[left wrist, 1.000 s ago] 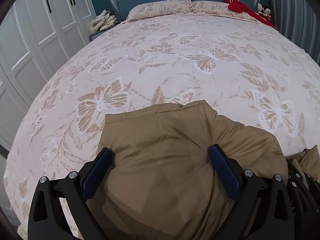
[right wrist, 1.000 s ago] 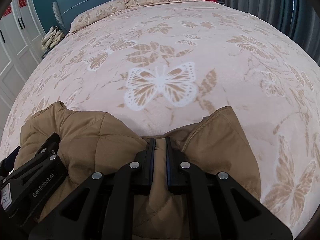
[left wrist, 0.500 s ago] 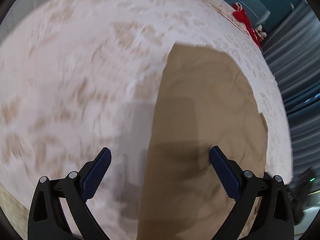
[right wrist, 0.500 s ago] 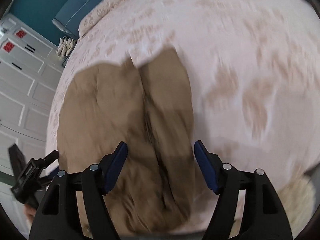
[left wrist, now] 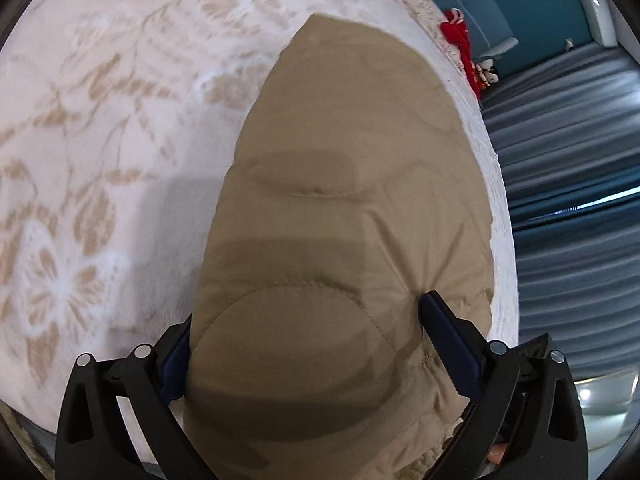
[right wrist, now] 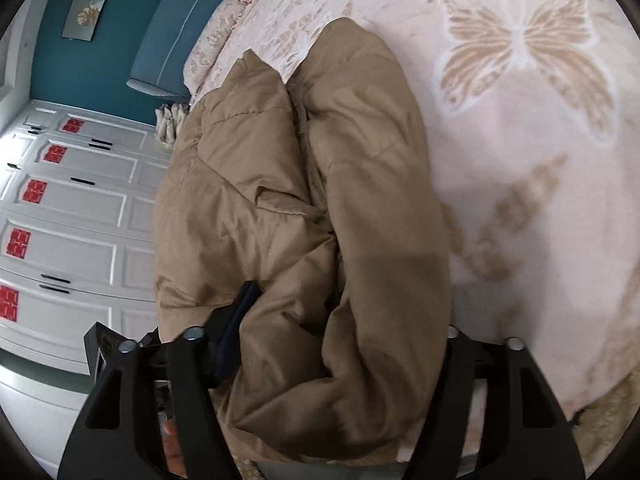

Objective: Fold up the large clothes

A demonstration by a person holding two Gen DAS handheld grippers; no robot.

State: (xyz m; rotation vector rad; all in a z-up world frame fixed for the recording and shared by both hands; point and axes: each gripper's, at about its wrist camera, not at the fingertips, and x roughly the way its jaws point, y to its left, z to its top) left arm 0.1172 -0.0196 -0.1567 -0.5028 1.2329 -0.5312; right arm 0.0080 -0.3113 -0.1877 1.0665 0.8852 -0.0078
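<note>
A tan padded jacket (left wrist: 344, 208) lies folded into a thick bundle on the butterfly-print bedspread (left wrist: 100, 128). In the left wrist view my left gripper (left wrist: 308, 340) is open wide, its blue-padded fingers (left wrist: 444, 332) on either side of the bundle's near end. In the right wrist view the jacket (right wrist: 320, 208) shows two puffy halves with a crease between them. My right gripper (right wrist: 344, 328) is open wide around the near end; its left finger (right wrist: 236, 320) presses the fabric, and its right finger is hidden behind the jacket.
The bedspread (right wrist: 540, 168) stretches around the jacket. A teal headboard (right wrist: 176, 40) and white wardrobe doors (right wrist: 68, 208) stand beyond the bed. Grey-blue curtains (left wrist: 572, 168) hang along the bed's side. A red item (left wrist: 460, 40) lies near the pillows.
The right gripper, shut on the jacket a second ago, has opened. Both grippers have swung to the sides of the bundle and now straddle its ends.
</note>
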